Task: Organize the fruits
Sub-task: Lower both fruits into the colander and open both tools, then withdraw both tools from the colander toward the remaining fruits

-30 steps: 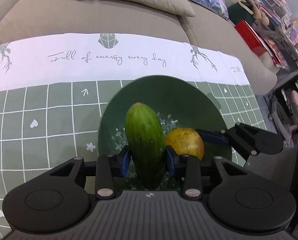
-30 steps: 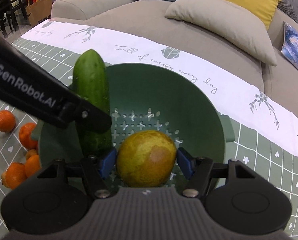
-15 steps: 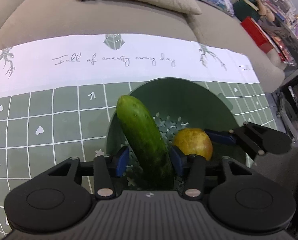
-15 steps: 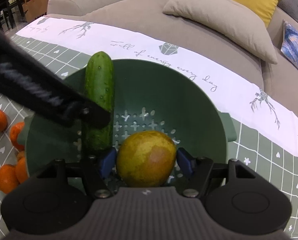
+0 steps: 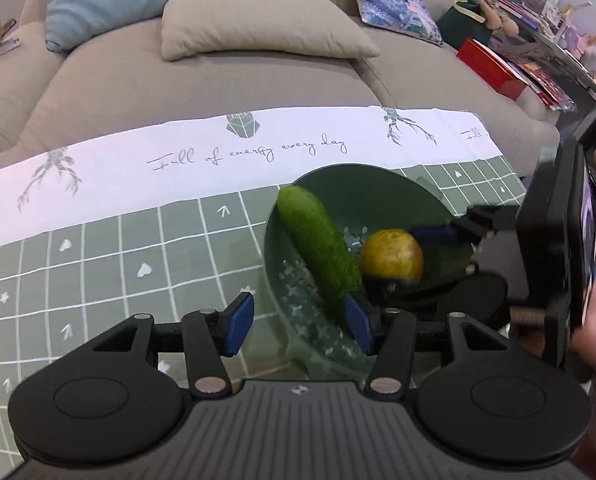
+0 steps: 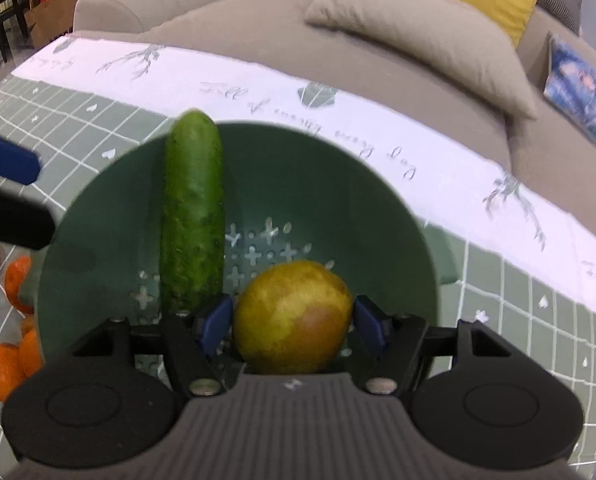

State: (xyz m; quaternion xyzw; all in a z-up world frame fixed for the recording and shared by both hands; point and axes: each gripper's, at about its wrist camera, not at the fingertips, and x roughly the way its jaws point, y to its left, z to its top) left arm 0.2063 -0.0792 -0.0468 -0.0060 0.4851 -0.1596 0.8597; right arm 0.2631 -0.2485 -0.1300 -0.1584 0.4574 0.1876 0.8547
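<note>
A green cucumber (image 5: 317, 248) leans inside the green colander (image 5: 397, 188), its tip over the left rim; it also shows in the right wrist view (image 6: 192, 216). My left gripper (image 5: 298, 324) is open and empty, drawn back at the colander's near left edge, its right pad beside the cucumber's lower end. My right gripper (image 6: 292, 326) is shut on a yellow pear (image 6: 294, 316) and holds it inside the colander (image 6: 337, 168). The pear shows in the left wrist view (image 5: 391, 254).
Several oranges (image 6: 6, 364) lie on the green checked tablecloth (image 5: 98, 248) left of the colander. A grey sofa (image 5: 218, 72) with cushions runs behind the table. Shelves and boxes (image 5: 493, 64) stand at the far right.
My left gripper has opened and let go of the cucumber, which now leans in the colander. The left gripper has pulled back to the left. The right gripper still holds the pear.
</note>
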